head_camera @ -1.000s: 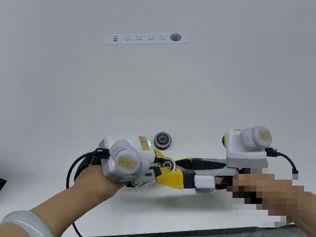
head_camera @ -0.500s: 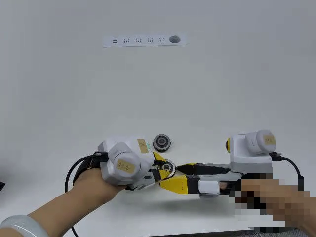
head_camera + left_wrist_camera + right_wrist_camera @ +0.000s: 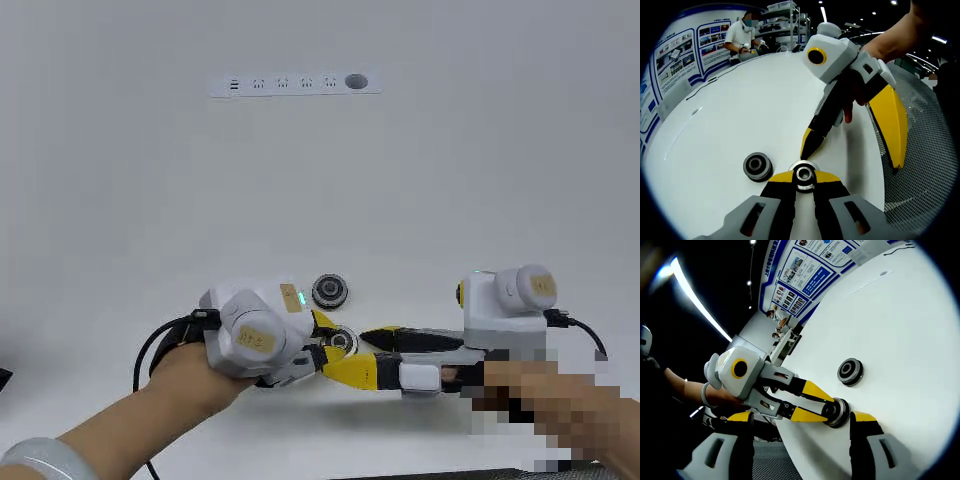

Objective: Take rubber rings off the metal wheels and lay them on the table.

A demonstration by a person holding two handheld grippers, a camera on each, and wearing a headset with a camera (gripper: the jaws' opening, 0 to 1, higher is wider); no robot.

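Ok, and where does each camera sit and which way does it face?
Head view: on the person's head, looking down at the table; left hand, right hand, left gripper and right gripper show.
Left gripper view: along its own jaws, shut on a wheel, toward the right gripper and right hand.
Right gripper view: along its own open jaws toward the left gripper and left hand.
Shared: all three show that wheel and the loose wheel on the table.

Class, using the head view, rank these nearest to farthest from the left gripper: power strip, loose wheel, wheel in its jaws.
1. Wheel in its jaws: clamped at the left gripper tips.
2. Loose wheel: on the table, just beyond.
3. Power strip: far back.
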